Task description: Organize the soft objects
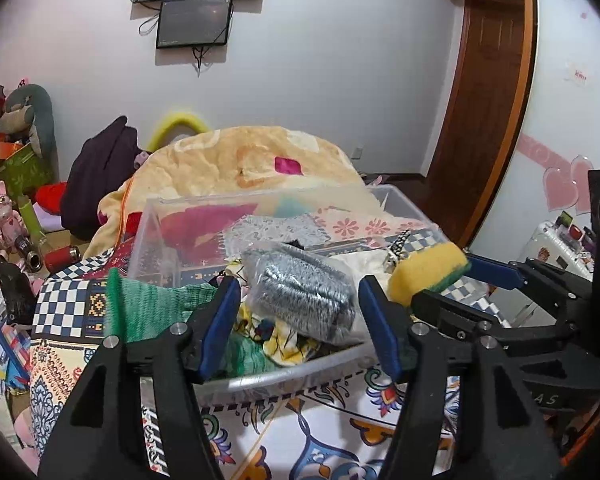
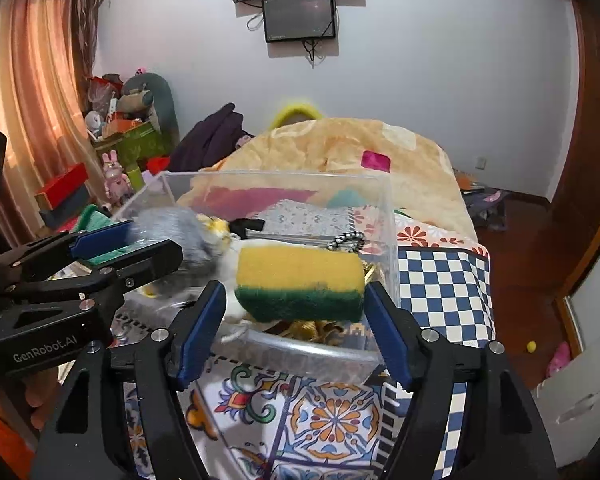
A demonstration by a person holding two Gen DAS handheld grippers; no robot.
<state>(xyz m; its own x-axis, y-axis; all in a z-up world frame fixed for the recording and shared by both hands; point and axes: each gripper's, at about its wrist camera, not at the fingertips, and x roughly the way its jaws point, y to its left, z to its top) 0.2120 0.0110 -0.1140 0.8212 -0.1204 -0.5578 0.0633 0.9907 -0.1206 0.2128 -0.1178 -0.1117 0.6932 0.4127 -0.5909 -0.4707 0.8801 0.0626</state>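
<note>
The big clear box [image 2: 388, 240] sits on the patterned cloth [image 2: 332, 420] on the table, and it is already quite full, so things could spill out if more gets pushed in hard. The box wall is see-through and easy to bump; a bump could slide the whole box along the cloth. Inside the box there is a green knit cloth [image 1: 148, 304] at about 9 o'clock in the left view, hanging over the edge, so it could slip out. Near the middle lies a shiny metal scrubber in a plastic bag [image 1: 300, 292], on top of a flowery cloth [image 1: 280, 340], and the slippery bag could roll. A black and white bead chain [image 2: 346, 240] lies at 12 o'clock from the sponge. The right gripper [image 2: 296, 308] holds the yellow and green sponge [image 2: 300, 284] between its two blue pads, just above the near edge of the box. The sponge is squishy, so it could pop out and fall on the table outside the box. The left gripper [image 1: 296, 320] is wide open and holds nothing, with the bagged scrubber just past its fingers.
</note>
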